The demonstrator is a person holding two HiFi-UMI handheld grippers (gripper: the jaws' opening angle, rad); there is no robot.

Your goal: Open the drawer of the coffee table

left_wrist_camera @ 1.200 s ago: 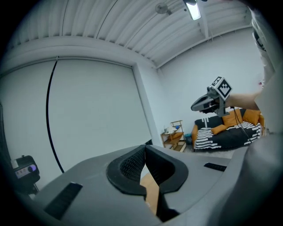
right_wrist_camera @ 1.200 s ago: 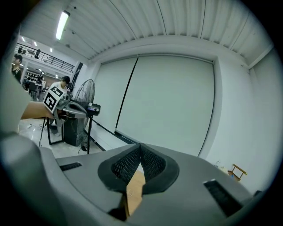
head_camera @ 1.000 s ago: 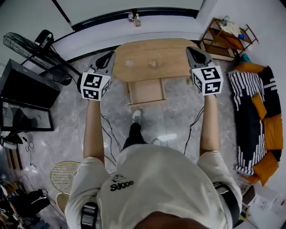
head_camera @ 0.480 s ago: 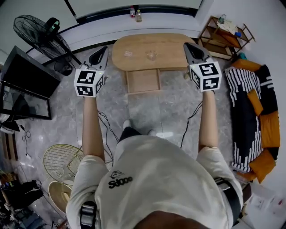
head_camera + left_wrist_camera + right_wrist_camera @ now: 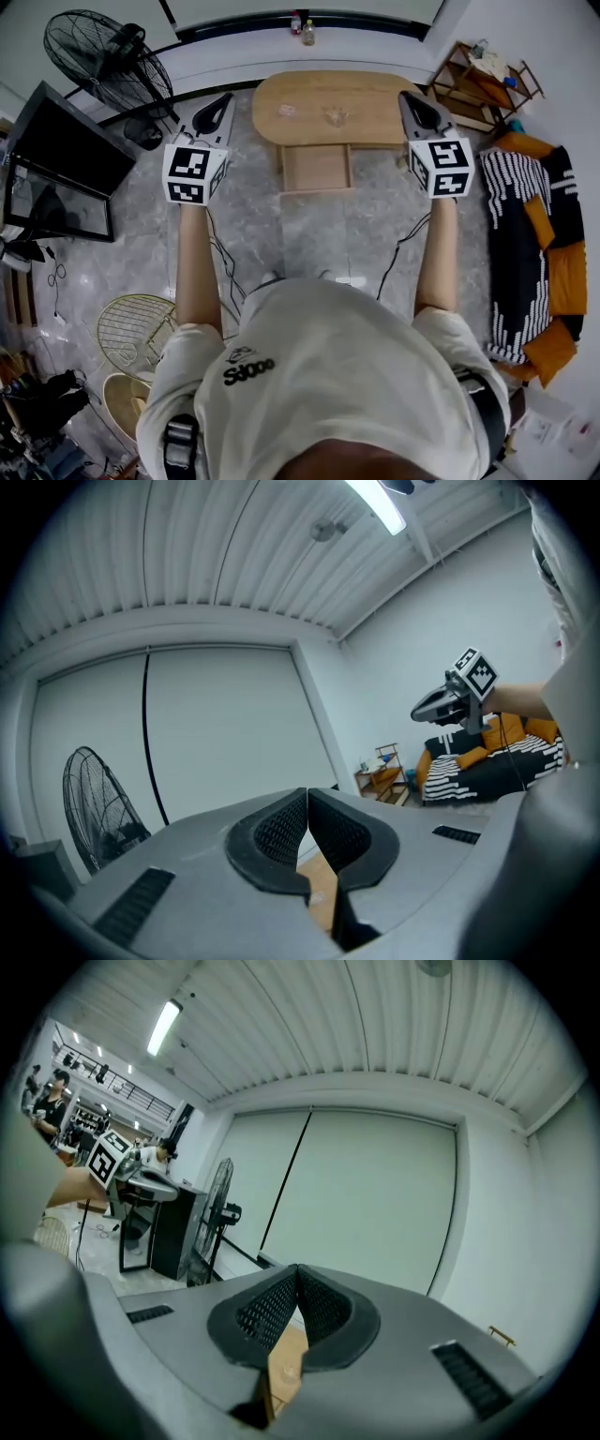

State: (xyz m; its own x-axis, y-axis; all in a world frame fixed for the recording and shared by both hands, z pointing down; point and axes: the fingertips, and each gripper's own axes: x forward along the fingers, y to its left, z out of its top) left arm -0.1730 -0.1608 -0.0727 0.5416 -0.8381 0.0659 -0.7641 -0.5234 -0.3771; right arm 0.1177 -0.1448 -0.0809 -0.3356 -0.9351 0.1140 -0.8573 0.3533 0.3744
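The oval wooden coffee table [image 5: 375, 101] stands ahead of me in the head view. Its drawer [image 5: 317, 169] is pulled out toward me and shows a bare wooden bottom. My left gripper [image 5: 225, 97] is held level in the air off the table's left end, shut on nothing. At the table's right end my right gripper [image 5: 405, 96] is also shut and empty. In the left gripper view the left gripper's [image 5: 307, 794] pads meet, with a strip of tabletop below them. The right gripper [image 5: 297, 1269] looks the same in its own view.
A small glass [image 5: 335, 116] stands on the tabletop. A standing fan [image 5: 103, 52] and a dark screen [image 5: 61, 159] are at the left. At the right are a wooden shelf [image 5: 483, 80] and a sofa with a striped blanket [image 5: 525, 234]. Cables [image 5: 225, 272] cross the floor.
The person has stepped back from the table. Both shut grippers have drawn back with them and risen a little. The drawer stays pulled out and now lies farther from the feet.
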